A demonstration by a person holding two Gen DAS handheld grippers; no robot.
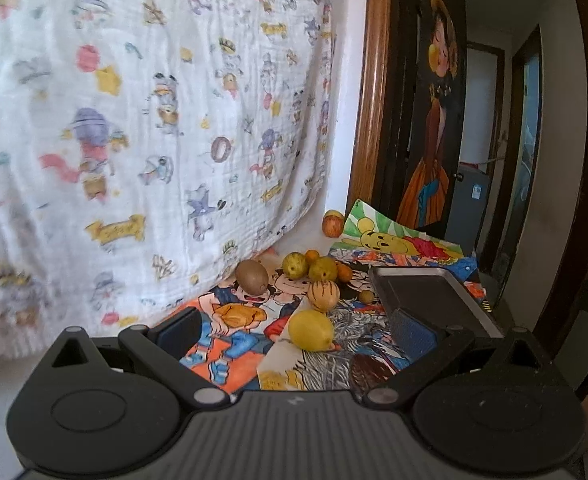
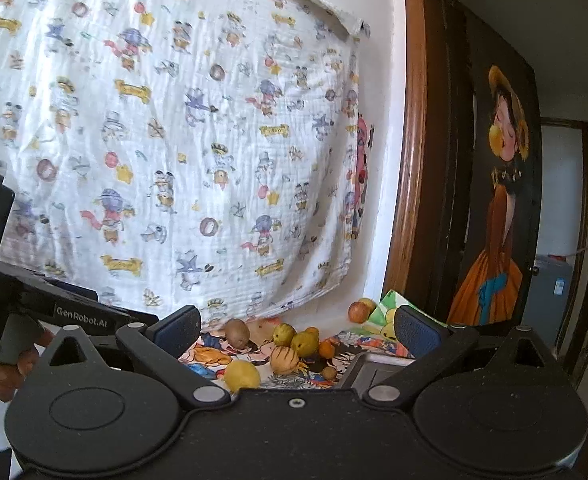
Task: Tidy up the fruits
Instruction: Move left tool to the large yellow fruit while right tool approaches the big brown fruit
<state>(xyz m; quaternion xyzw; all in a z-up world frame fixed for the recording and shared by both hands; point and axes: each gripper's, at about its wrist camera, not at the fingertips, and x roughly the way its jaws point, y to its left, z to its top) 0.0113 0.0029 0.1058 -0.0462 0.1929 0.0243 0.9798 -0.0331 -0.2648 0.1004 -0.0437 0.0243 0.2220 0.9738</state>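
Observation:
Several fruits lie on cartoon posters on a table: a yellow lemon nearest, a striped orange fruit, a brown kiwi, two green-yellow fruits and small oranges behind. A red apple sits by the wall. A metal tray lies to the right. My left gripper is open, with the lemon just ahead between its fingers, untouched. My right gripper is open, held back and higher; its view shows the lemon, kiwi, apple and tray.
A patterned white cloth hangs on the wall behind the table. A wooden door frame and a dark painted door stand at the right. A hand holds the left gripper's handle at the left of the right wrist view.

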